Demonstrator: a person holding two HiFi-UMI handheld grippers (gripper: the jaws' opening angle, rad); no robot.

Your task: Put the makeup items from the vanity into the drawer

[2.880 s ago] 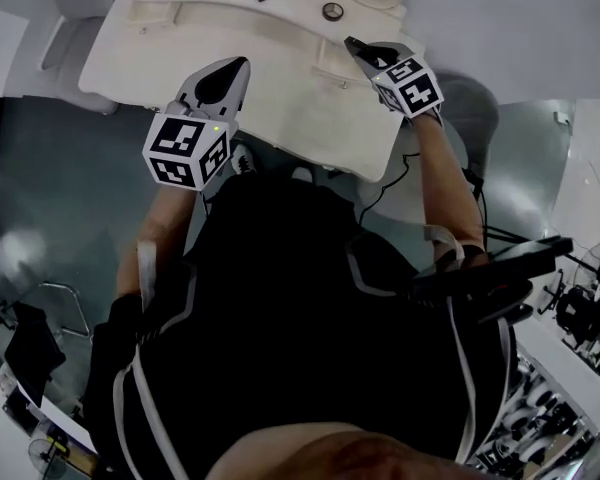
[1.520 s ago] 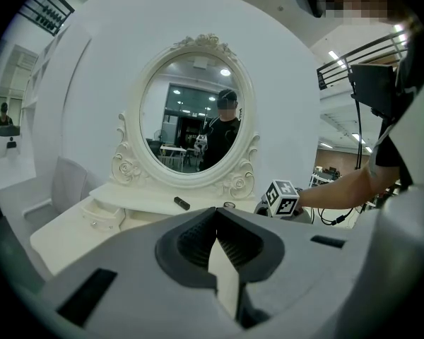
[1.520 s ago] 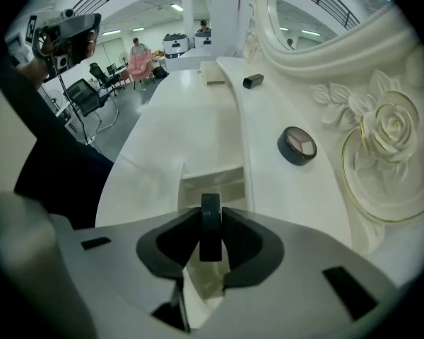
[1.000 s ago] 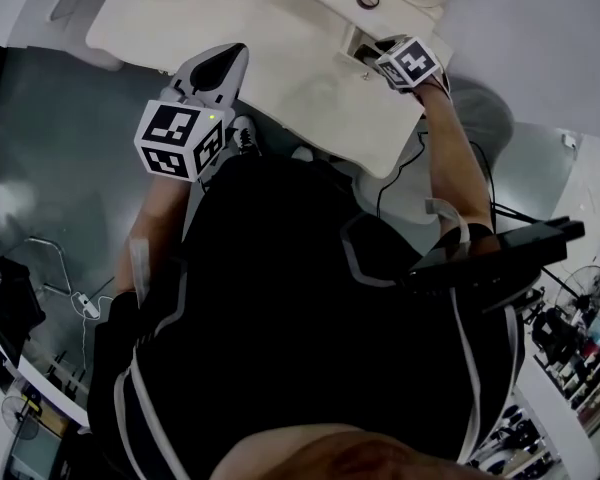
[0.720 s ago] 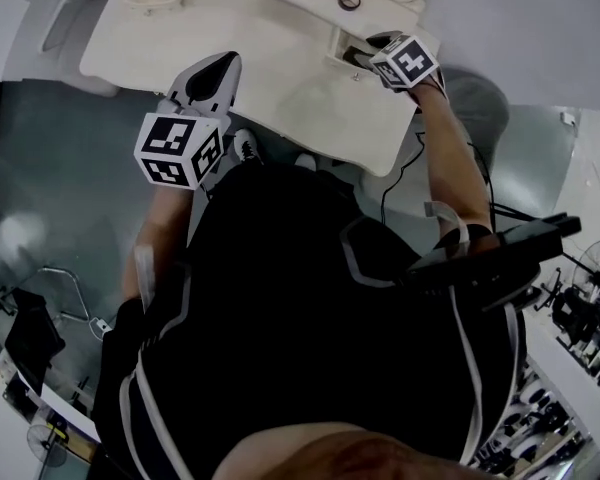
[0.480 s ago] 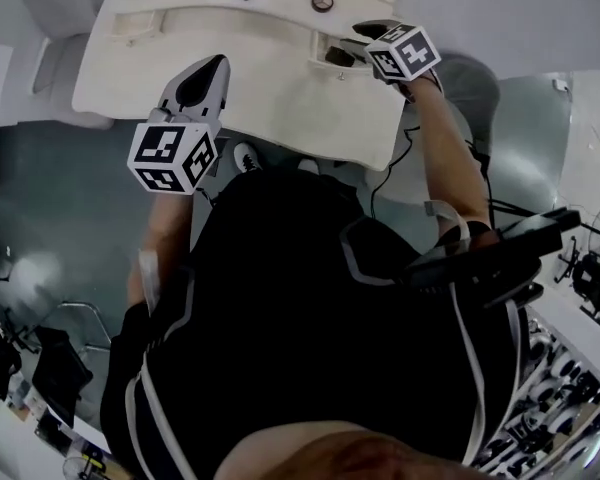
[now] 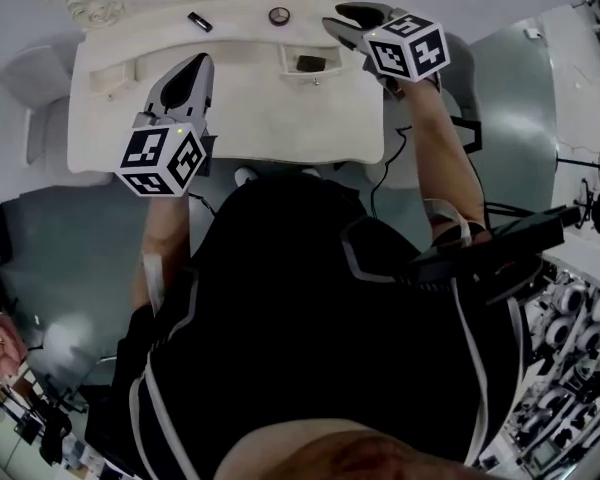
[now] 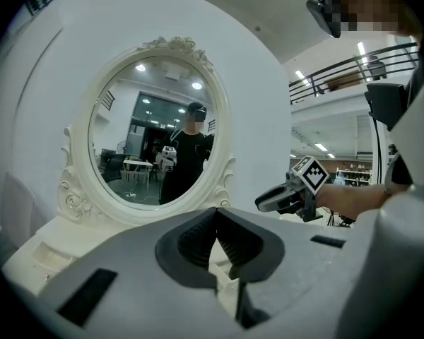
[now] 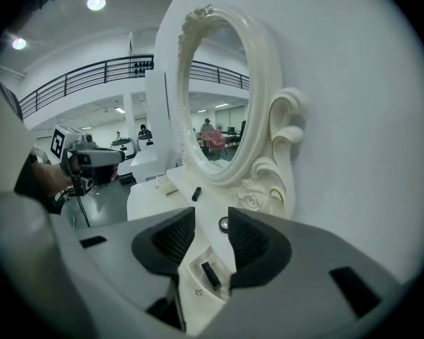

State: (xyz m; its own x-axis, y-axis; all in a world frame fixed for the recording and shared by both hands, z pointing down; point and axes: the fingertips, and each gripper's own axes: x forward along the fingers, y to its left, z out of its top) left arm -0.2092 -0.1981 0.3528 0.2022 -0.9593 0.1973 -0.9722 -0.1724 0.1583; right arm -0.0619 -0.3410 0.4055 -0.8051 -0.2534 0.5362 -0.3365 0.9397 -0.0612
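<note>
Movement is happening mostly on my right side. Nearest to me, the left gripper (image 7: pixel 193 68) is hovering over the front of the cream, carved vanity table (image 7: pixel 230 118). Its jaws are clenched tip to tip with nothing between them.

Beyond it, the right gripper (image 7: pixel 342 20) is hanging above the vanity's far right corner. A second ago it was dipping into the small open cream drawer (image 7: pixel 288 63), so it is now lifting clear. Its jaws are standing released with only air between the pads, though they have just been closing a little. A small dark rectangular makeup item (image 7: pixel 310 64) is lying inside the drawer, well apart from both grippers. I am reading that as one item delivered.

Farther back, two pieces are waiting on the vanity top. A slim black stick-shaped case (image 7: pixel 199 22) is lying to the left, and a small round dark compact (image 7: pixel 279 15) is sitting just behind the drawer. Behind them the oval white-framed mirror (image 8: pixel 152 129) is standing against the wall.

I am judging the compact to be the easier next reach for the right gripper, since it is sitting nearest and the drawer is already gaping.
</note>
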